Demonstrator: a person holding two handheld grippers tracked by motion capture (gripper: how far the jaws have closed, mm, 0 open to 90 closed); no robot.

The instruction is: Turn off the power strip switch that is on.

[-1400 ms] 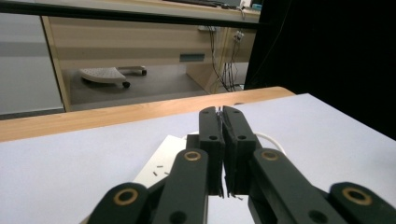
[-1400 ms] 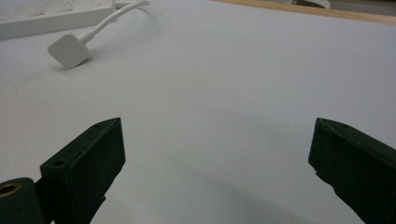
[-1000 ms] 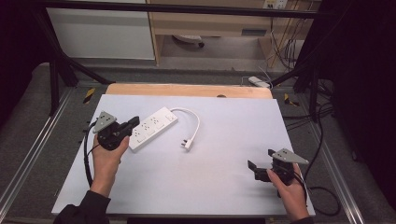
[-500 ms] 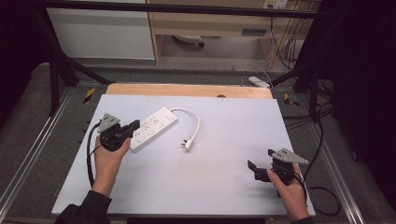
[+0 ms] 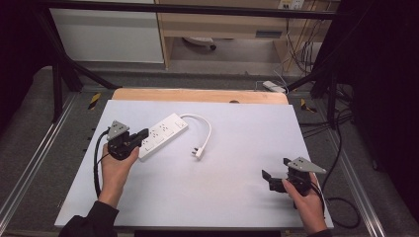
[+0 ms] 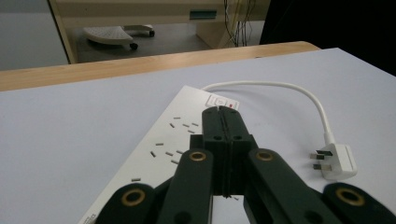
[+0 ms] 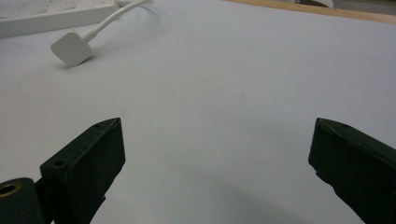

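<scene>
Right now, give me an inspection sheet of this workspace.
Surface: pale table top, with a wooden strip along its far edge.
Job's things: white power strip lying flat; its short cord curls to a plug resting on the table.
Clutter: nothing seen.
Grippers: left gripper shut, over the near end of the power strip, nothing between its jaws; right gripper open, low over bare table at the near right.
Cables: a black cable trails from the left gripper, another from the right.
Surroundings: dark floor, cabinets and loose wires behind the table.

Overhead forward-down; tool cameras near tabletop.
</scene>
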